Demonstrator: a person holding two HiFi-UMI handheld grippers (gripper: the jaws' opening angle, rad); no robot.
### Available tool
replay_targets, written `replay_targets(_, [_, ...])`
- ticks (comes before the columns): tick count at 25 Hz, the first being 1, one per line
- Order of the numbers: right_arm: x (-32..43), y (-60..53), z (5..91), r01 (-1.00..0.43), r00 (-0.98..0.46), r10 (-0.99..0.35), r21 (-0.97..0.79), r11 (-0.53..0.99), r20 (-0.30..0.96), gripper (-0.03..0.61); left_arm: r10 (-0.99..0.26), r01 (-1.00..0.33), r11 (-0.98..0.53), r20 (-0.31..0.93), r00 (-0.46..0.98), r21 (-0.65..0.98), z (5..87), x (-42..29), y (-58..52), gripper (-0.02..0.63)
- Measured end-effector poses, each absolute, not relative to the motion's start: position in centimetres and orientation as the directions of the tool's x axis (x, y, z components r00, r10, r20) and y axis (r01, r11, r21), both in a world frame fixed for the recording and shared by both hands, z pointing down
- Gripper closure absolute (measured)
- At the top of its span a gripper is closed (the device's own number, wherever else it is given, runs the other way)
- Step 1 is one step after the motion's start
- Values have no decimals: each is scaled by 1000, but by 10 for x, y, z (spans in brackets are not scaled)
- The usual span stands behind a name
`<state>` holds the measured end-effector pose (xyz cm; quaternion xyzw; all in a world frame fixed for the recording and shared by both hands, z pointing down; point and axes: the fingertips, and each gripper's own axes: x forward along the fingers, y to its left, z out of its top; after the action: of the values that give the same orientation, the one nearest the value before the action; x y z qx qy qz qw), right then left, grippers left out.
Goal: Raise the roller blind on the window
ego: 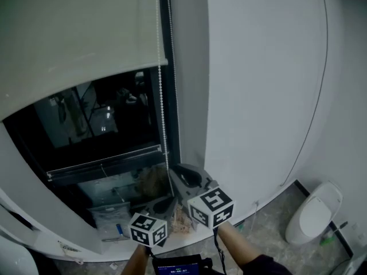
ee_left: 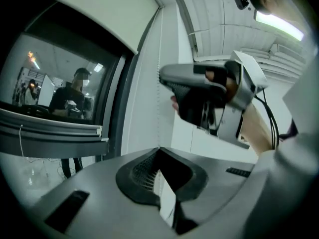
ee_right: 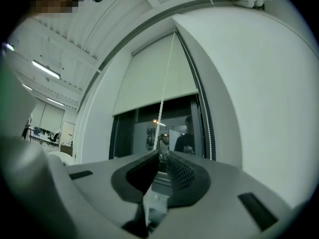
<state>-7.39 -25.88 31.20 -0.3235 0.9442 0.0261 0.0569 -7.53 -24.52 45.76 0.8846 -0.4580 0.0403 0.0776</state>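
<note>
Grey left tongs (ee_left: 159, 149) tight on cord (ee_left: 159, 123)

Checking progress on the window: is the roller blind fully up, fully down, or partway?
Partway. In the head view the roller blind covers only the upper window; bare dark glass shows below its hem.

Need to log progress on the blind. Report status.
Left gripper shut on bead chain. Right gripper shut on it higher up. Roller blind partly raised. Nothing fouling chain.

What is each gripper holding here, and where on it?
Both hold the bead chain on its lower stretch: the left gripper pinches it at the jaw tips, the right gripper likewise, just above.
</note>
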Motion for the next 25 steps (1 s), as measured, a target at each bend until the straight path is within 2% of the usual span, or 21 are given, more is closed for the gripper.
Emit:
replay_targets(3, [-80, -257, 296, -584, -805, -577, 15, 812, -139, 520, -808, -824, -554, 163, 567, 120, 473, -82, -245, 604])
replay_targets(6, [-84, -250, 289, -559, -817, -551, 2, 829, -168, 514, -804, -825, -548, 185, 565, 138, 485, -88, -248, 604])
replay_targets(11, [-88, -259, 291, -604, -790, -597, 15, 797, -140, 517, -782, -810, -564, 211, 587, 163, 505, -76, -239, 604])
replay_targets(12, [-87, -260, 292, -611, -785, -604, 16, 791, -137, 552, -779, -806, -566, 209, 592, 173, 507, -74, -236, 604])
replay_targets(13, [-86, -258, 292, -617, -781, -609, 20, 787, -140, 555, -778, -803, -568, 201, 596, 182, 507, -73, -234, 604])
replay_targets(18, [-77, -254, 293, -645, -759, -630, 65, 761, -166, 558, -799, -804, -563, 120, 589, 193, 489, -89, -232, 601])
replay_targets(25, [-82, -254, 342, -640, -768, -635, 52, 767, -80, 559, -810, -794, -585, -91, 579, 163, 381, -116, -233, 601])
